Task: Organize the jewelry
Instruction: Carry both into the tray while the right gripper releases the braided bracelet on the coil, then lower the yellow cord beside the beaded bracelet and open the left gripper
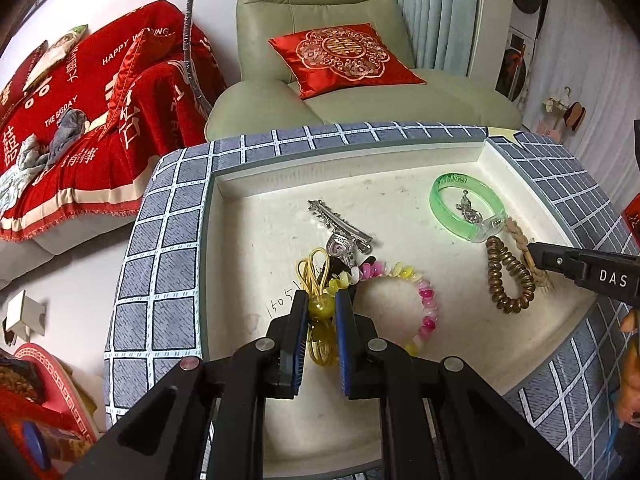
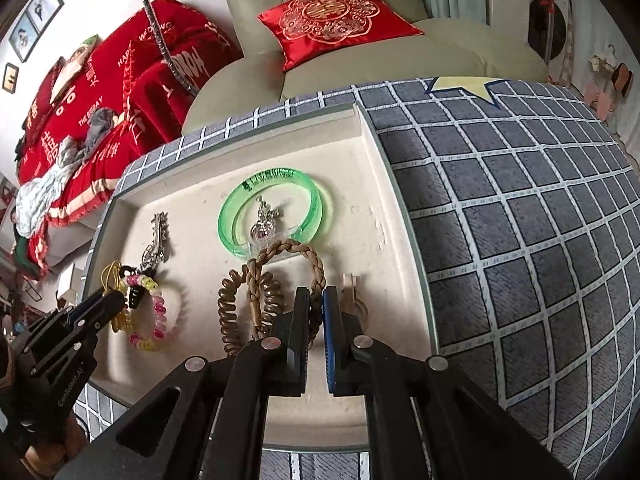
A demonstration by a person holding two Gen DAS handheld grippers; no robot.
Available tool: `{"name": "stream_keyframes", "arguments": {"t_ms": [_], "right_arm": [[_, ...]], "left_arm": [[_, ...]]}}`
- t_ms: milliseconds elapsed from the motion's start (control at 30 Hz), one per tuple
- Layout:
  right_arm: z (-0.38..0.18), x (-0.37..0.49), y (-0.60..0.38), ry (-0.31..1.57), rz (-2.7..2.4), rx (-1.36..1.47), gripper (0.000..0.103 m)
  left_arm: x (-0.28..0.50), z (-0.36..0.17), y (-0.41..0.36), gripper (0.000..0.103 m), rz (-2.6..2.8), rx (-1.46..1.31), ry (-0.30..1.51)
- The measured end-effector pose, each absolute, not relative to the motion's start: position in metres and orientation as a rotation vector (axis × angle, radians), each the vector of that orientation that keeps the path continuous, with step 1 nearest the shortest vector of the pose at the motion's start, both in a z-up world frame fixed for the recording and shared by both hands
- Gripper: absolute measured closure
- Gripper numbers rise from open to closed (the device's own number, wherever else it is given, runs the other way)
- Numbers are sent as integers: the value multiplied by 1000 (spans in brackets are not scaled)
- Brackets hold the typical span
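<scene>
A shallow cream tray (image 1: pixel 400 152) with a pale raised rim sits on a grey cloth with a white grid (image 1: pixel 160 264), and all the jewelry lies inside it. Taking the green bangle (image 1: pixel 442 188) as the landmark: it is translucent bright green with dark lettering on its band, and a small silver charm (image 1: pixel 467 209) with a pinkish stone rests inside its ring.

Just below the bangle, touching its clear clasp end, lies a tan braided cord loop (image 2: pixel 298 246). The right gripper (image 2: pixel 317 300) has its fingers pressed nearly together, pinching the braid's right strand between the pads. Beside the braid, on its left, is a bronze coiled spiral band (image 1: pixel 510 276), looped into an oval.

Well to the left of the bangle lies a long silver hair clip (image 1: pixel 340 224) with a leaf-patterned top. Below the clip is a bracelet of pink, white and yellow glossy beads (image 1: pixel 428 300), forming an open circle, and at its left end a bunch of thin yellow elastic cords with a round amber-yellow bead (image 1: pixel 320 306). The left gripper (image 1: pixel 322 300) stands narrow, pinching that yellow bead between its pads. A small black clip (image 2: pixel 134 296) lies against the beaded bracelet.
</scene>
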State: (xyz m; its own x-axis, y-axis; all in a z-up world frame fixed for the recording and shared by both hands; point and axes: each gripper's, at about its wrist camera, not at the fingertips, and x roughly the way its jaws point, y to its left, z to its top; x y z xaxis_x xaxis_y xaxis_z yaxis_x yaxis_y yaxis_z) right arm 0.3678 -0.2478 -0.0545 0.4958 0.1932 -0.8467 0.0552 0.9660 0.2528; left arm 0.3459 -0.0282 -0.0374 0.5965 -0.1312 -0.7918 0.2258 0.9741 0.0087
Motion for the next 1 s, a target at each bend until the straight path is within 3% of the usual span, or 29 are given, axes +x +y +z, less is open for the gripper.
{"name": "stream_keyframes", "arguments": {"t_ms": [167,233,300,333,467,600,1000], "right_arm": [[-53,368,-248,1054,90,267,91],[-50,366,-248,1044,100,270,79],[-46,364,-246,1030,104,267,45],[-43,362,-245,1018,105,265,42],[-35,357,-243,999,119,278,42],[-29,351,-242,986,129,287,35],[-15,338,-249,945,127,310,34]], "left_arm": [[345,-36,-30,74,-207,123,904],[344,-36,-30,74,-210,122,906],[344,-36,-31,74,-210,119,908],[344,-36,-31,74,-209,118,909],[342,-33,-30,74,-208,108,905],[341,-30,-30,74,-211,93,896],[342,-16,-23,73,-179,58,865]]}}
